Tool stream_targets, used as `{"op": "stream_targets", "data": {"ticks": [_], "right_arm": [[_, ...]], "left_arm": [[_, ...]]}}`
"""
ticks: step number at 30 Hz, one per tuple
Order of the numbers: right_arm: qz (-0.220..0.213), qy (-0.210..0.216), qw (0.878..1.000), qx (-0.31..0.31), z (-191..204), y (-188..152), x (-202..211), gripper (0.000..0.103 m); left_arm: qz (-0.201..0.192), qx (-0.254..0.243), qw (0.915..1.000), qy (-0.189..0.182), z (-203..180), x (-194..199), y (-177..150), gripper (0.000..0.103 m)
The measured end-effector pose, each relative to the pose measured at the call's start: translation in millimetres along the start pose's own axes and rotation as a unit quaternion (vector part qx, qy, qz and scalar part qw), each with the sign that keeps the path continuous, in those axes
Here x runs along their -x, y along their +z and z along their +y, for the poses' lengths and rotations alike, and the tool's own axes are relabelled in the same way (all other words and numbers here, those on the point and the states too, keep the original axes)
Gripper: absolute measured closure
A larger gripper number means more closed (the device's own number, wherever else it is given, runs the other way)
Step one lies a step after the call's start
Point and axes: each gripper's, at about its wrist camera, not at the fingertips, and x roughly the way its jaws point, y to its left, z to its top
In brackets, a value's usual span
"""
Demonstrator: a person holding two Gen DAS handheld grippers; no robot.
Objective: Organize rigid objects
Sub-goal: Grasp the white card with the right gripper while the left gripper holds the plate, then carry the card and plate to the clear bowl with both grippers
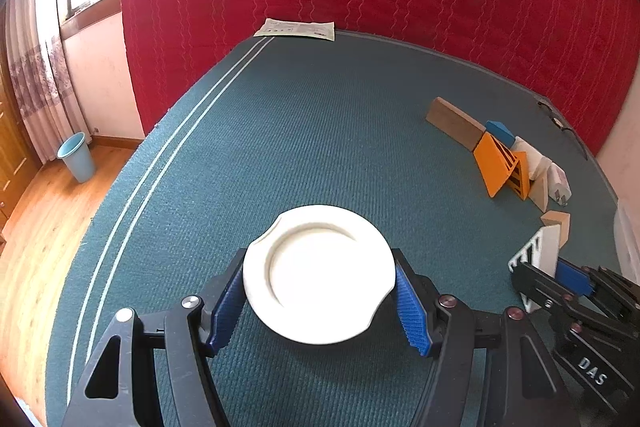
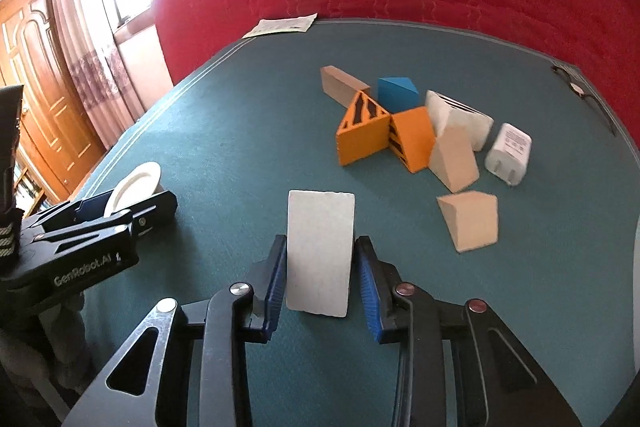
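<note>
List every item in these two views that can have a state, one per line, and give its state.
Left gripper: shut on the white plate, held clear of the green table cover.
Right gripper: shut on the white block, upright.
Charger plug: unplugged, lying flat.
Orange wedges: tipped against each other.
Blue bin: upright on the floor.

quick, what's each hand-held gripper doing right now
Left hand-held gripper: closed on the white plate.
Right hand-held gripper: closed on the white block.
</note>
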Motion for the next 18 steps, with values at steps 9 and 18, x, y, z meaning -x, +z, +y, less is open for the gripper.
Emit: {"op": "stream_targets", "data": {"ticks": [9,18], "right_arm": [[-0.003,0.005,1.0,-0.027,-19,-12,14,0.069],[-0.012,0.013,0.999,-0.038,-29,-21,29,0.07]], "left_arm": [[0.001,0.0,0.9996,0.028,-3,1,-2,0.033],[0.003,-0.005,0.999,0.043,-12,5,-8,0.033]]}}
